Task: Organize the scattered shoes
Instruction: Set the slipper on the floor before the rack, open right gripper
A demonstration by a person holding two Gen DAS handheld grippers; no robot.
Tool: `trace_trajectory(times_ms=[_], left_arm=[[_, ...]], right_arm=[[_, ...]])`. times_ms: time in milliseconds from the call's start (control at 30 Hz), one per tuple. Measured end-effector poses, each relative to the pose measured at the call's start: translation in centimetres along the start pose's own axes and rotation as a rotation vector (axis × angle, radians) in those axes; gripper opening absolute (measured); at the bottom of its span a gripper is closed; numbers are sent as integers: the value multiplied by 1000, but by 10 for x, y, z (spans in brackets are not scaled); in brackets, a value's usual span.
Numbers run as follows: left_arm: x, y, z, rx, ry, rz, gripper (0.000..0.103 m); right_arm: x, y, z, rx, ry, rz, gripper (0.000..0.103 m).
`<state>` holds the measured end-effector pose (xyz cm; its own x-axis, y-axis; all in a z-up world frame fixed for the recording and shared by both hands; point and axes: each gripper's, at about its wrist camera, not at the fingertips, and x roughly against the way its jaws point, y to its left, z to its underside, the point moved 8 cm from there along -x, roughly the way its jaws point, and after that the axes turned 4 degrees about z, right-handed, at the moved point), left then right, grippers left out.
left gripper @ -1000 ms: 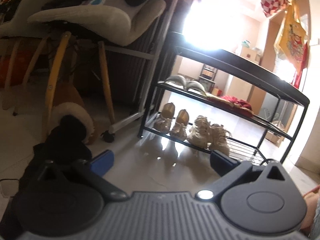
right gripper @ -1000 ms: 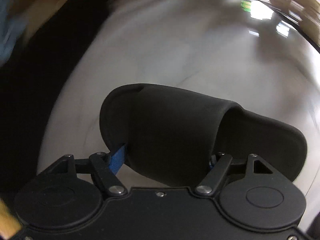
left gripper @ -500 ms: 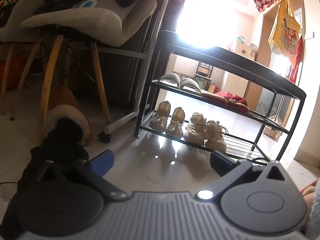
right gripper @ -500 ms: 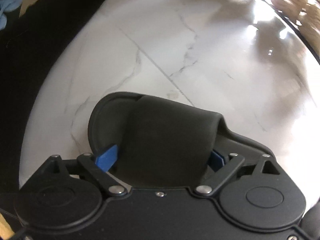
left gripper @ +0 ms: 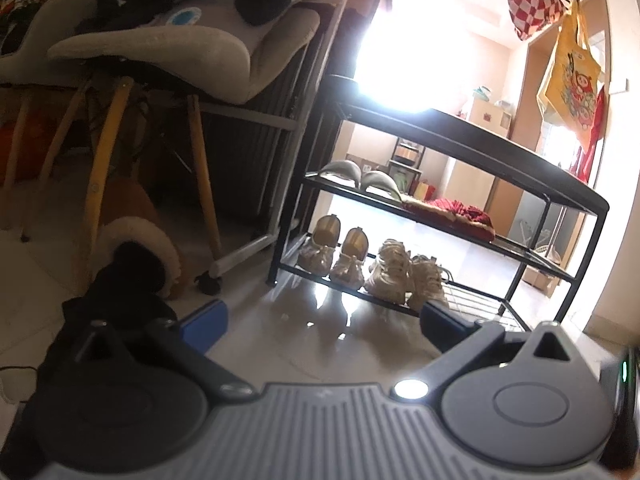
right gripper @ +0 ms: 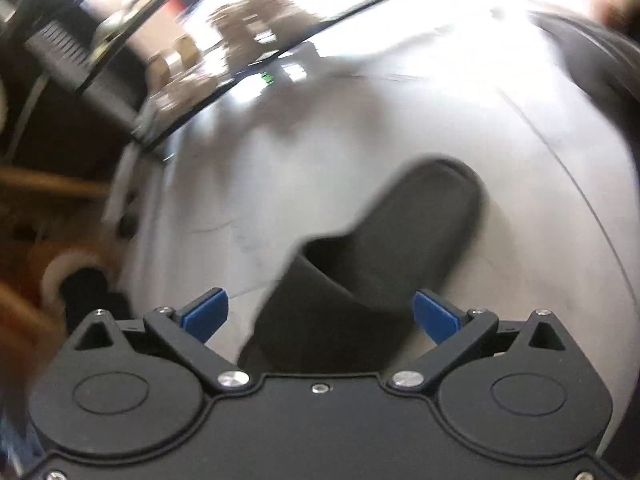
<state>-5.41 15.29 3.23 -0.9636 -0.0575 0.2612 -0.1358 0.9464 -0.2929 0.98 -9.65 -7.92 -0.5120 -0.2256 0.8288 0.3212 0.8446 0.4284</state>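
A black slipper lies on the pale tiled floor with its heel end pointing away from me. My right gripper stands open over its strap end, and the blue fingertips sit wide apart on either side of the strap. The right wrist view is blurred. My left gripper is open and holds nothing. It faces the black shoe rack, whose bottom shelf carries beige flats and cream sneakers.
Grey slippers and red footwear sit on the rack's middle shelf. A fur-lined boot lies by wooden chair legs at the left, beside a dark garment. Bags hang at the upper right.
My right gripper has opened and let go of the black slipper, which now lies on the floor, and its view has swung towards the rack. The left gripper has drifted only a little.
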Motion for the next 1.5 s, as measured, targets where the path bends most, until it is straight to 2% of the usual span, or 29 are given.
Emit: trace_trajectory(times_ms=[67, 133, 200, 233, 300, 400, 433, 467, 600, 767, 1067, 1200, 1400, 1500], left_arm=[[3, 3, -1, -10, -2, -2, 103], [8, 8, -3, -10, -12, -12, 103], [11, 14, -6, 7, -26, -23, 103], [13, 18, -8, 15, -33, -28, 103], [12, 19, -9, 18, -33, -32, 103], [11, 22, -10, 23, -34, -39, 103], [10, 23, -10, 25, -34, -41, 103], [10, 23, -11, 27, -34, -43, 103], [8, 27, -12, 34, -35, -52, 103], [7, 24, -12, 31, -32, -43, 103], [5, 14, -7, 11, -22, -21, 103], [2, 10, -3, 2, -13, -18, 103], [-1, 6, 1, -16, 0, -23, 103], [-3, 4, 2, -28, 5, -24, 103]], right_arm=[[-5, -4, 9, -126, 21, -44, 101], [-11, 5, 13, -308, 87, -267, 101], [-15, 16, 14, -416, 136, -405, 101], [-17, 22, 14, -456, 157, -457, 101], [-30, 26, 19, -563, 200, -481, 103], [-57, 21, 34, -743, 275, -461, 103], [-60, 22, 35, -753, 279, -457, 103], [-68, 16, 42, -820, 281, -440, 103], [-70, -2, 38, -906, 201, -379, 103], [-62, -24, 12, -855, 57, -294, 103], [-66, -67, -30, -854, -76, -254, 103], [-71, -76, -31, -853, -67, -267, 103], [-77, -61, -27, -814, -35, -321, 103], [-89, -64, -33, -849, -30, -294, 103]])
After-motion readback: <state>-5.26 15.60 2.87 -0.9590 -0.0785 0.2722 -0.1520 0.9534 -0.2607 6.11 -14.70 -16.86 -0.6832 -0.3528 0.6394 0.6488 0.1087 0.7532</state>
